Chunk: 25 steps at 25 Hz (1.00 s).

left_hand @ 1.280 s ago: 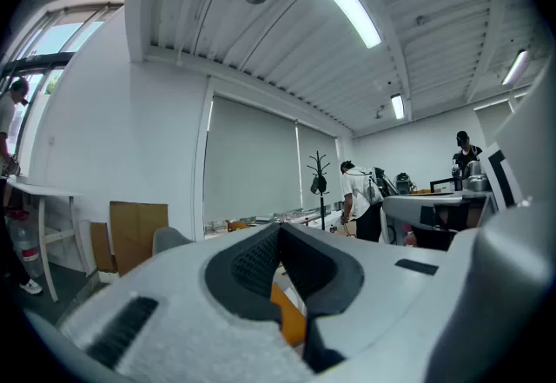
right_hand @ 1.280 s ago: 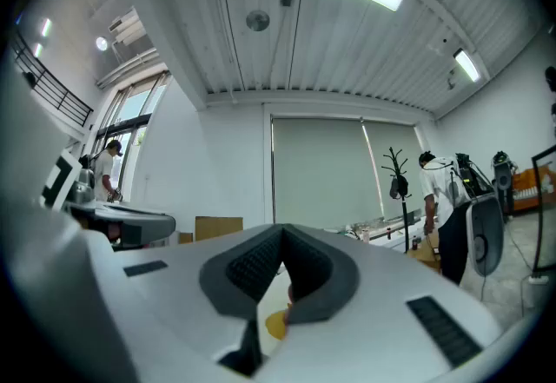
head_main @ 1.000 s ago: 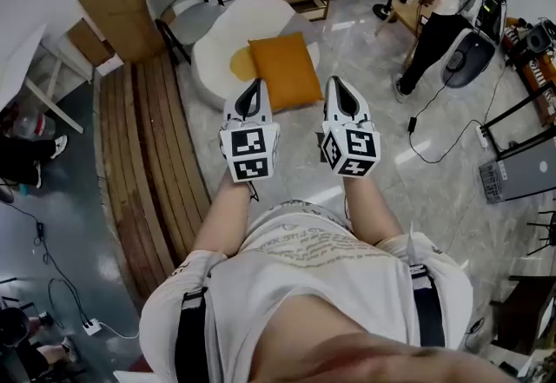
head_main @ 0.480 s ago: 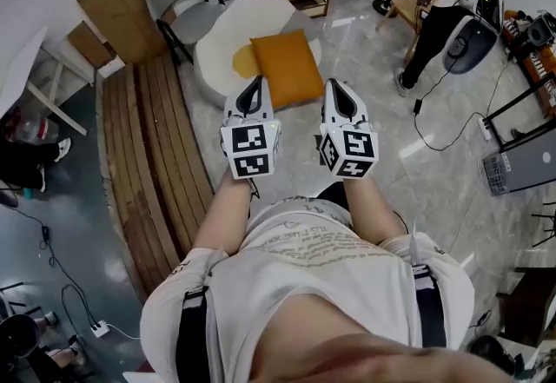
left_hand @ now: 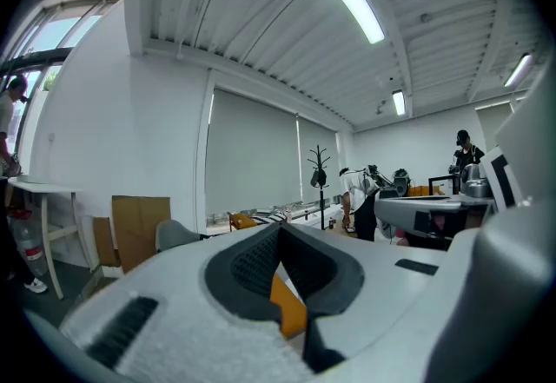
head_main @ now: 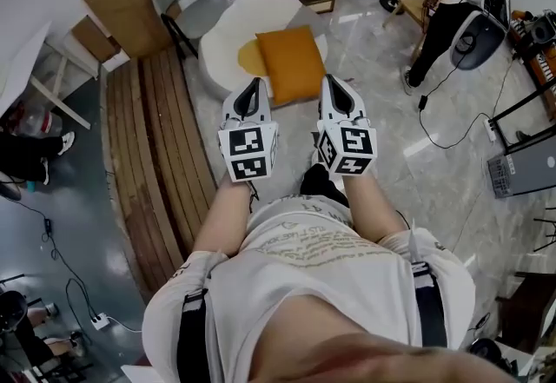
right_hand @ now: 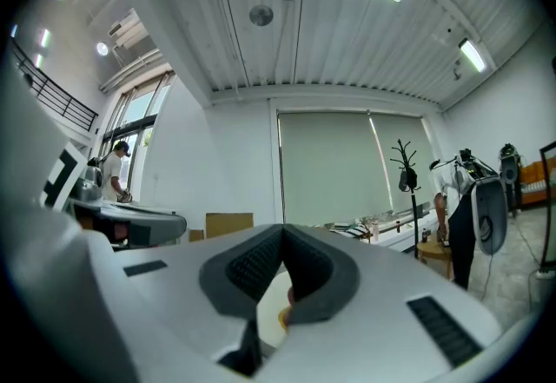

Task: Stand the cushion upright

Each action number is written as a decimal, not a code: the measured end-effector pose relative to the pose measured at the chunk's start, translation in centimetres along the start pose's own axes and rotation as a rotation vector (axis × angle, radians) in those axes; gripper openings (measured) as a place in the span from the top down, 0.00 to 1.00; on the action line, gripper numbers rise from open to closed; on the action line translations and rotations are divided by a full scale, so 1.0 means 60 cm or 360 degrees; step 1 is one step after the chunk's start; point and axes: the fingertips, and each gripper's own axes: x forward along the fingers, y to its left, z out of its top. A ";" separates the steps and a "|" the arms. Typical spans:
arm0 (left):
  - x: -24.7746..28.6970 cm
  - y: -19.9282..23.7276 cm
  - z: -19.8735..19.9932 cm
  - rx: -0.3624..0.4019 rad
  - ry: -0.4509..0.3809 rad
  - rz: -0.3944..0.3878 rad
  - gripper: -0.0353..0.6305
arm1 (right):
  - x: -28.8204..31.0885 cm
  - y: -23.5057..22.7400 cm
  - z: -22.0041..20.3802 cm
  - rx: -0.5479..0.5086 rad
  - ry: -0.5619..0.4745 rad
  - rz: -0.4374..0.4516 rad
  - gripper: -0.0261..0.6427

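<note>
- My left tongs (head_main: 251, 84) and right tongs (head_main: 334, 82) are both closed, nothing in them, held level side by side.
- The orange cushion (head_main: 291, 62) lies flat on the white egg-shaped pad (head_main: 230, 25), just ahead of both tips and not touched.
- Step in hand looks like the approach. I'd open both tongs before reaching down.
- Best bet: pinch the two side edges near the far corners, then pivot it up on its near edge.
- Soft fill will likely slump. I'd seat it, check balance, then release slowly.
</note>
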 end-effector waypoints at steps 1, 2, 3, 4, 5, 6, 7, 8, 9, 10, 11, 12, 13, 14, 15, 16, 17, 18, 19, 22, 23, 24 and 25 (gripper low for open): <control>0.002 0.002 -0.004 0.0004 0.0011 0.0006 0.92 | 0.005 0.001 -0.002 0.0008 0.0003 0.0006 0.92; 0.003 0.004 -0.007 0.0010 0.0023 0.0007 0.92 | 0.010 0.001 -0.005 0.0019 0.0003 0.0009 0.92; 0.006 0.007 -0.011 0.0013 0.0036 0.0006 0.92 | 0.015 0.002 -0.007 0.0031 0.0001 0.0011 0.92; 0.009 0.009 -0.013 0.0014 0.0045 0.0005 0.92 | 0.018 0.003 -0.009 0.0044 -0.0002 0.0010 0.92; 0.013 0.013 -0.015 0.0013 0.0051 0.0004 0.92 | 0.022 0.004 -0.011 0.0053 -0.0001 0.0008 0.92; 0.018 0.017 -0.017 0.0012 0.0054 0.0002 0.92 | 0.025 0.005 -0.014 0.0059 0.0003 0.0008 0.92; 0.023 0.019 -0.019 0.0014 0.0057 -0.0002 0.92 | 0.028 0.005 -0.017 0.0062 0.0010 0.0011 0.92; 0.030 0.018 -0.021 0.0020 0.0061 -0.0009 0.92 | 0.031 0.004 -0.020 0.0066 0.0017 0.0016 0.92; 0.037 0.015 -0.022 0.0030 0.0067 -0.0020 0.92 | 0.034 0.001 -0.021 0.0071 0.0022 0.0023 0.92; 0.045 0.011 -0.024 0.0041 0.0073 -0.0031 0.92 | 0.039 -0.005 -0.023 0.0079 0.0026 0.0028 0.92; 0.054 0.008 -0.025 0.0050 0.0079 -0.0041 0.92 | 0.044 -0.011 -0.023 0.0086 0.0029 0.0031 0.92; 0.064 0.005 -0.026 0.0055 0.0084 -0.0047 0.92 | 0.051 -0.018 -0.024 0.0092 0.0032 0.0031 0.92; 0.075 0.004 -0.027 0.0055 0.0089 -0.0051 0.92 | 0.058 -0.025 -0.025 0.0095 0.0036 0.0029 0.92; 0.086 0.004 -0.027 0.0053 0.0093 -0.0054 0.92 | 0.065 -0.031 -0.027 0.0097 0.0041 0.0027 0.92; 0.098 0.003 -0.027 0.0052 0.0097 -0.0060 0.92 | 0.074 -0.038 -0.029 0.0099 0.0047 0.0025 0.92; 0.110 0.003 -0.026 0.0051 0.0100 -0.0065 0.92 | 0.084 -0.044 -0.032 0.0099 0.0054 0.0024 0.92; 0.123 0.003 -0.025 0.0051 0.0103 -0.0068 0.92 | 0.096 -0.050 -0.035 0.0099 0.0061 0.0026 0.92; 0.137 0.004 -0.025 0.0052 0.0107 -0.0068 0.92 | 0.109 -0.057 -0.037 0.0099 0.0068 0.0029 0.92; 0.152 0.005 -0.025 0.0053 0.0112 -0.0068 0.92 | 0.124 -0.063 -0.037 0.0098 0.0073 0.0034 0.92; 0.198 0.009 -0.024 0.0060 0.0136 -0.0065 0.92 | 0.173 -0.082 -0.038 0.0098 0.0090 0.0054 0.92; 0.213 0.011 -0.023 0.0060 0.0142 -0.0063 0.92 | 0.191 -0.088 -0.037 0.0099 0.0096 0.0060 0.92; 0.229 0.015 -0.020 0.0058 0.0146 -0.0059 0.92 | 0.208 -0.094 -0.036 0.0100 0.0101 0.0067 0.92; 0.245 0.020 -0.018 0.0055 0.0150 -0.0054 0.92 | 0.227 -0.100 -0.034 0.0099 0.0106 0.0075 0.92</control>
